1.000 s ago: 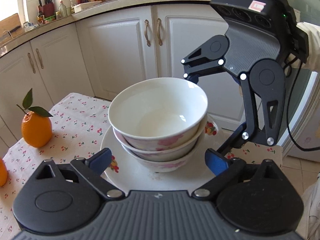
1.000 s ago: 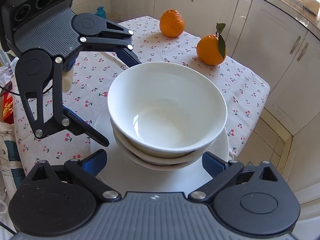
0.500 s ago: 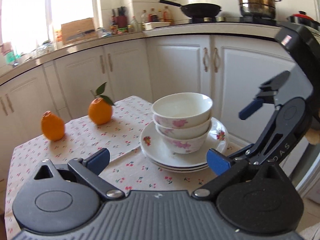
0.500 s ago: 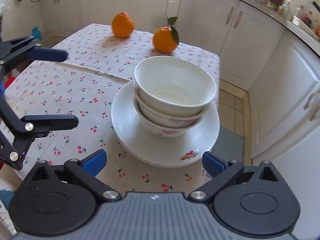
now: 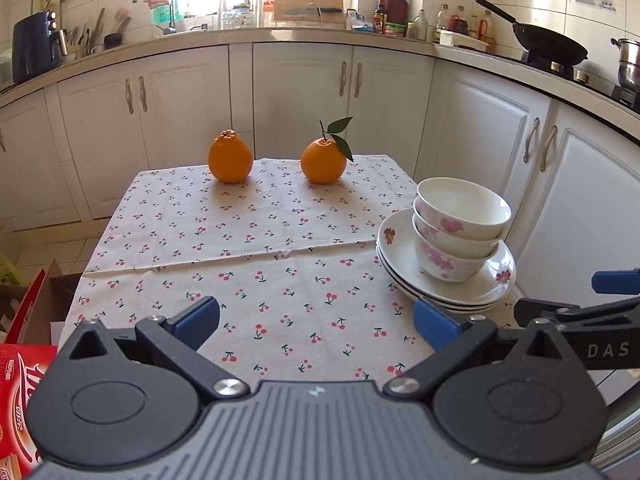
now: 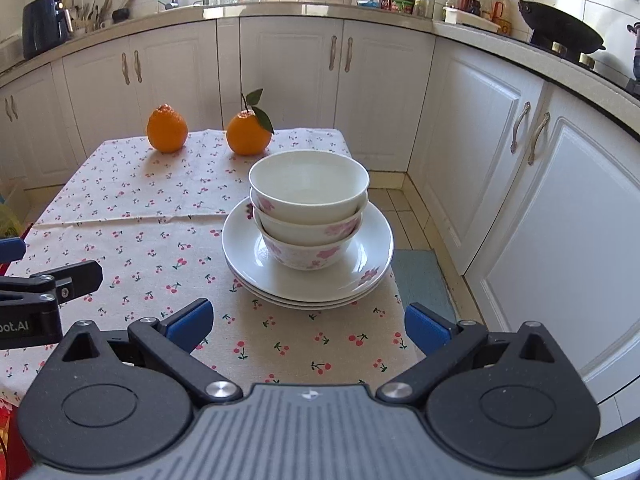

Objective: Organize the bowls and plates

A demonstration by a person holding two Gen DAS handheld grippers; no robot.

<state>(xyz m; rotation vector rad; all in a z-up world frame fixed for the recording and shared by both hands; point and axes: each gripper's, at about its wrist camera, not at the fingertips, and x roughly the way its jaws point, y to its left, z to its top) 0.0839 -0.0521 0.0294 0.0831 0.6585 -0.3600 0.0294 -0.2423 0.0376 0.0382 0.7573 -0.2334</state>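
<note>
Three white bowls with pink flowers, nested on three stacked white plates at the bench right edge, two oranges at the far end, left gripper and right gripper jaws wide, holding nothing.

Bare tablecloth gives passage — only two oranges and stacked bowls obstruct.

Two oranges sit well apart on the cherry-print tablecloth, one leafed.
</note>
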